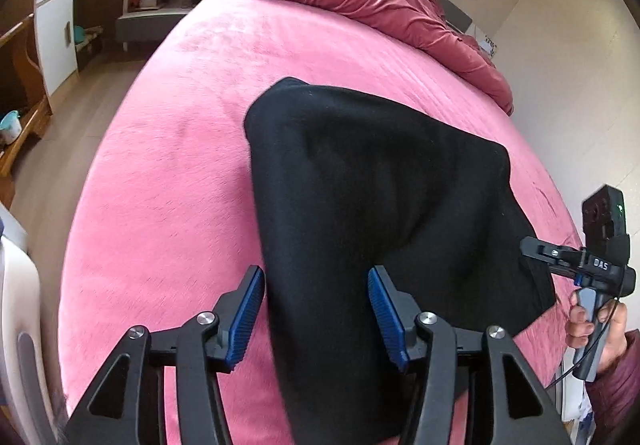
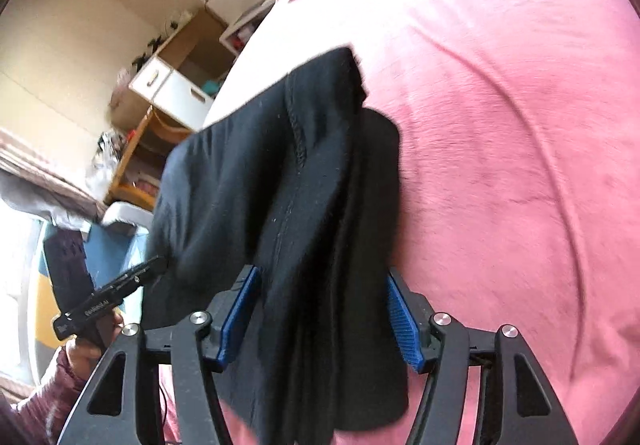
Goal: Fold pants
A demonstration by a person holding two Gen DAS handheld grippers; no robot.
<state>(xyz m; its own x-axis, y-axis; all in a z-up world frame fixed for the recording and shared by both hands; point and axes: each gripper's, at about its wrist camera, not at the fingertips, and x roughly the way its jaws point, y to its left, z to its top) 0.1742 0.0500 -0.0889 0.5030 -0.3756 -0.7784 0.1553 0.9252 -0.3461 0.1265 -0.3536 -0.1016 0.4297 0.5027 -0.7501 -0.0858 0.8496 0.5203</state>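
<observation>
The black pants (image 1: 360, 173) lie folded lengthwise on the pink bed cover (image 1: 180, 165), their near end reaching down between my jaws. My left gripper (image 1: 318, 309) is open, its blue pads on either side of the cloth without pinching it. In the right wrist view the pants (image 2: 260, 165) show a stitched seam and stacked layers. My right gripper (image 2: 322, 317) is open too, and the cloth fills the gap between its pads. Each gripper shows in the other's view: the right gripper (image 1: 538, 257) at the pants' right edge, the left gripper (image 2: 156, 265) at their left edge.
A rumpled red duvet (image 1: 380, 1) lies along the bed's far side. A white cabinet (image 1: 56, 25), wooden furniture (image 1: 24, 85) and a low white unit (image 1: 160, 1) stand on the floor to the left. A person's hand (image 1: 588, 325) holds the right gripper's handle.
</observation>
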